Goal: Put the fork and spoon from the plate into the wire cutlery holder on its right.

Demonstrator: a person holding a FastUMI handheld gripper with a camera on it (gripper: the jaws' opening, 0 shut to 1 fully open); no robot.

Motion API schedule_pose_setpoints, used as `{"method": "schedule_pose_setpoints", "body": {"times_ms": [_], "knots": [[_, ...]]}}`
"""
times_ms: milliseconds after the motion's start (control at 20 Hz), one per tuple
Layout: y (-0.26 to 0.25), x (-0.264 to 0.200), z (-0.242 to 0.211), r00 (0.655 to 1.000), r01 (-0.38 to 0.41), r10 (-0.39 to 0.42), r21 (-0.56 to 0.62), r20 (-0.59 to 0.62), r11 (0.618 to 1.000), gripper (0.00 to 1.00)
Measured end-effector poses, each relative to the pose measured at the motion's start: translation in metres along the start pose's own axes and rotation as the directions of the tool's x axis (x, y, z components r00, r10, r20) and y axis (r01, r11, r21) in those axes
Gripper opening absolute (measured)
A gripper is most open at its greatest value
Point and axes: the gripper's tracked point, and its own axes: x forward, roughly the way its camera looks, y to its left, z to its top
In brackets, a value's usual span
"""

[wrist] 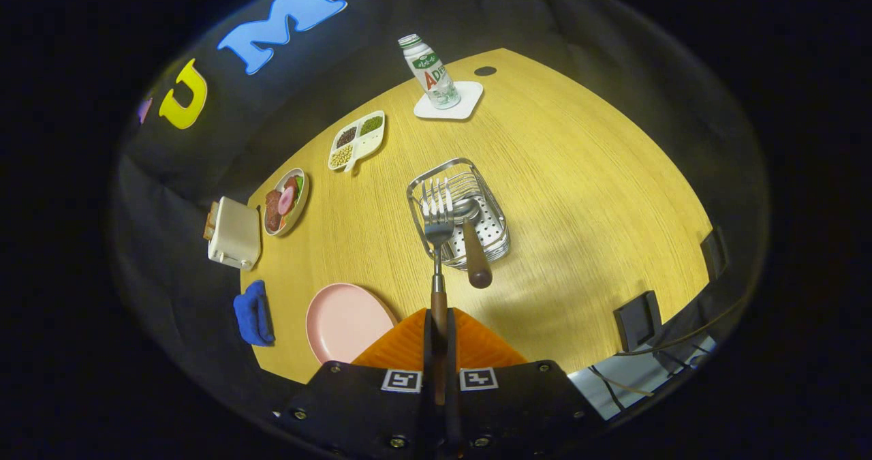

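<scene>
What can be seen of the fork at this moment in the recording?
The fork has shiny metal tines, a thin metal neck and a brown handle that looks like wood. The tool is shut on that handle, both fingers pressing its sides, so the fork points straight ahead. Its tines hang over the near rim of the wire cutlery holder, beside the spoon already lying there; whether fork and holder touch cannot be told. The pink plate is bare.

- Wooden table (579,194), light grain.
- Pink plate (344,320), near edge.
- Wire cutlery holder (470,208), centre.
- Blue cloth (253,313).
- Toaster (234,234).
- Dish of food (286,201).
- Divided tray (356,141).
- Bottle (429,71) on white coaster (463,105).
</scene>
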Motion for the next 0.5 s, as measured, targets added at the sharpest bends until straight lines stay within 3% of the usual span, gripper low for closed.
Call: {"method": "schedule_pose_setpoints", "body": {"times_ms": [200,500], "knots": [[-0.003,0.003,0.004,1.0,0.031,-0.031,0.028,-0.007,0.999,0.06],[0.002,0.002,0.013,1.0,0.016,-0.017,0.08,0.016,0.997,0.09]]}}
